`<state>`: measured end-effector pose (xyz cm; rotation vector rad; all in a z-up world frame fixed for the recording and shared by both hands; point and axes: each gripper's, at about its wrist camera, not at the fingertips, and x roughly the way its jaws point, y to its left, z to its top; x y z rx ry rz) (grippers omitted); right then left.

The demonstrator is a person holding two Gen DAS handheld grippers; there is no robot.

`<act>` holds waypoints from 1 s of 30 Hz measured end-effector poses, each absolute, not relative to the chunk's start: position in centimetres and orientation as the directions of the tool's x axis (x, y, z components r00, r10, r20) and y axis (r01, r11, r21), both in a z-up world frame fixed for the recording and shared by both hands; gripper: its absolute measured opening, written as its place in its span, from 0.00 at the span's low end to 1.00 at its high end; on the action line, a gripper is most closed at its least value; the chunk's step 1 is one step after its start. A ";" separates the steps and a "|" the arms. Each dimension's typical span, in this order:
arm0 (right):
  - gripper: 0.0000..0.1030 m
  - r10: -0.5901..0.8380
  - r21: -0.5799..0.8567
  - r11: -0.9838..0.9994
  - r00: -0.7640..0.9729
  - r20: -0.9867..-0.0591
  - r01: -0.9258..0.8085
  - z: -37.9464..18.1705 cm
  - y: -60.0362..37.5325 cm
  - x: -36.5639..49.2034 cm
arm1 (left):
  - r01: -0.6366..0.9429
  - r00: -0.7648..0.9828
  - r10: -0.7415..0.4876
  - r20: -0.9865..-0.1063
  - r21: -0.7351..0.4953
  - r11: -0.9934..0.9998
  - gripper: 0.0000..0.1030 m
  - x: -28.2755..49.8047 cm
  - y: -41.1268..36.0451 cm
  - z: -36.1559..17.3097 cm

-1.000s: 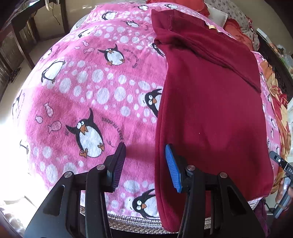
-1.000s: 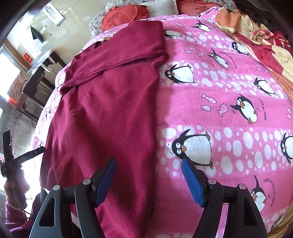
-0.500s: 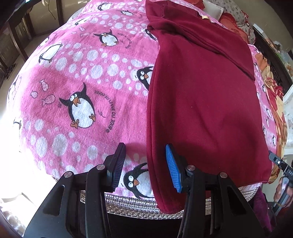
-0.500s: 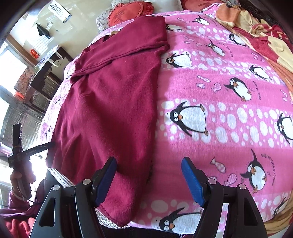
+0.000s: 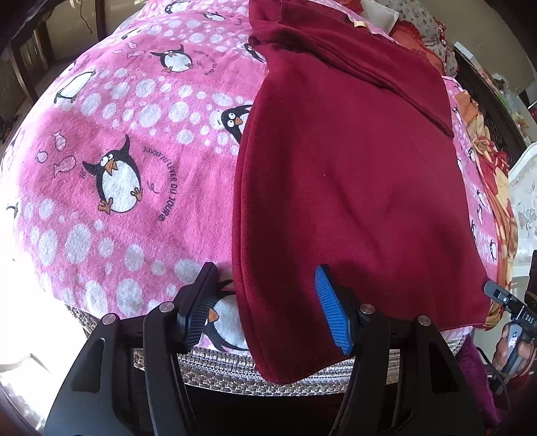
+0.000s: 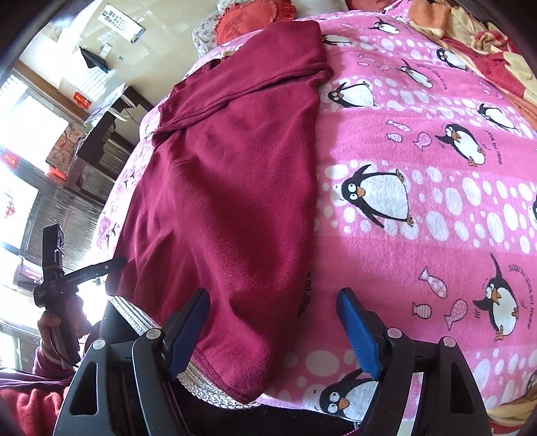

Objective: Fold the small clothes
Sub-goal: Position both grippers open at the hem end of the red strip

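A dark red garment lies flat on a pink blanket printed with penguins and white dots. The garment runs lengthwise from the near edge of the bed to the far end. At the far end a folded part of it lies across its width. Its near hem hangs slightly over the woven trim along the near edge of the bed.

Left gripper: the jaws stand spread apart. They straddle the near left corner of the garment. The left finger is over the blanket, just beside the garment's left edge. The blue pad of the right finger is over the red fabric. Whether the pads touch the cloth cannot be told. Nothing is pinched.

Right gripper: the jaws stand spread apart. They straddle the near right corner of the garment. The left finger is over the hem at the bed edge. The right finger's blue pad is over the pink blanket. Nothing is pinched.

In the right wrist view, the left gripper appears at the far left, held in a hand, with its tip at the garment's left edge. In the left wrist view, part of the right gripper shows at the right margin. Red cushions and a patterned orange blanket lie at the far end of the bed.
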<state>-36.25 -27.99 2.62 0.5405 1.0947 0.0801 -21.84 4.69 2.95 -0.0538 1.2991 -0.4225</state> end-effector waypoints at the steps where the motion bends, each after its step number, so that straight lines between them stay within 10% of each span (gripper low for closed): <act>1: 0.73 0.319 0.449 0.872 0.467 -0.825 0.196 2.6 -27.9 -36.3 | 0.273 0.202 -0.335 -0.920 -0.275 0.922 0.59 -21.8 4.6 2.9; 30: 0.73 0.433 0.530 0.844 0.481 -0.763 0.081 1.4 -25.4 -34.0 | 0.301 0.195 -0.342 -0.919 -0.276 0.913 0.80 -21.8 2.7 2.1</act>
